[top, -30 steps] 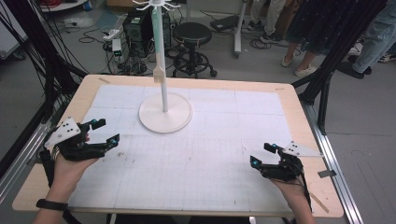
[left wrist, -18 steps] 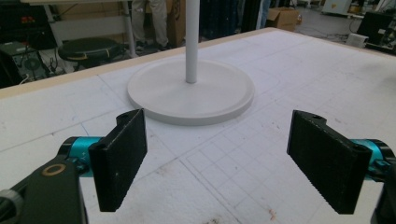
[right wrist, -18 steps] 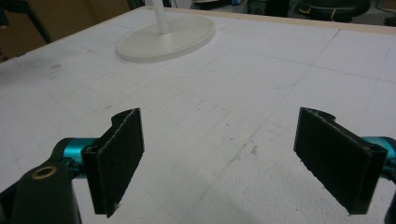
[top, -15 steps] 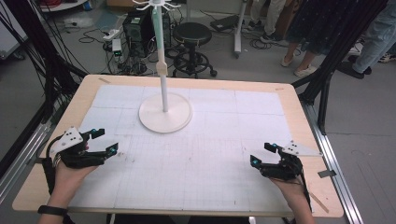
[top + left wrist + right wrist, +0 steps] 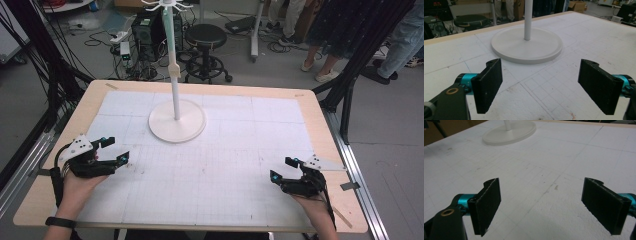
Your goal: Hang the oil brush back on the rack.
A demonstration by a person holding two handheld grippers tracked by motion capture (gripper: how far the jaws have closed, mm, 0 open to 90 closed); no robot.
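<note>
On the desk [image 5: 260, 200], the white stand [image 5: 176, 120] sits at the far middle, pole upright. Your left tongs [image 5: 116, 150] lie nearer it, the stand ahead and to their right; your right tongs [image 5: 284, 169] are well apart from it. Both pairs gape wide, holding nothing. No readable writing anywhere.

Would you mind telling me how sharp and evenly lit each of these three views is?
High view: even light, soft overall, faint shadows under the white stand. Left gripper view: the stand and the table's grid are fairly crisp, the near black fingers slightly soft. Right gripper view: dimmer, the fingers cast a dark shadow on the mat, and the far stand is blurred.
</note>
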